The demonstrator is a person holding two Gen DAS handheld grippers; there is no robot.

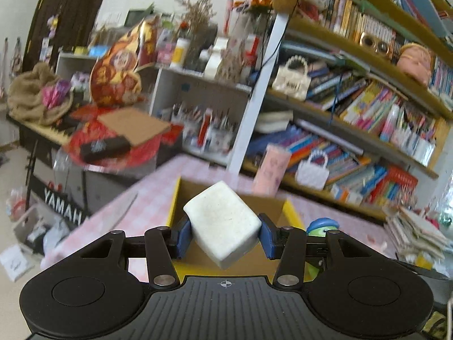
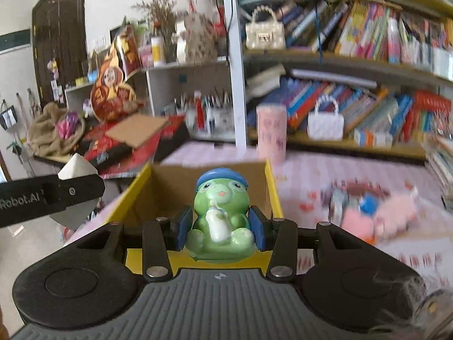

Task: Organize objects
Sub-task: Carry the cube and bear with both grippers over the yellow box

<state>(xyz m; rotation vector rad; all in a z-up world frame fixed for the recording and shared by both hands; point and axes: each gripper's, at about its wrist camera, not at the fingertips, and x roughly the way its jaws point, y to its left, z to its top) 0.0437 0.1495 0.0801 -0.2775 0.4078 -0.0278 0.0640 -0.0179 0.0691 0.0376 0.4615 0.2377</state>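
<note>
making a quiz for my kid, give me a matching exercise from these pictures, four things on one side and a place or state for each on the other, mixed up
Things:
1. white block
2. green frog toy
3. yellow box
4. pink tumbler

Places or states:
A. stands upright on the pink checked cloth, beyond the box
B. held in the left gripper
C. open, behind both held things
D. held in the right gripper

Pairs: 1-B, 2-D, 3-C, 4-A

At the lower left of the left wrist view, white letters "YAMAH" stand on a dark keyboard [image 1: 63, 208]. At the left edge of the right wrist view, "Robot.AI" stands on the left gripper [image 2: 79, 191]'s black side.
</note>
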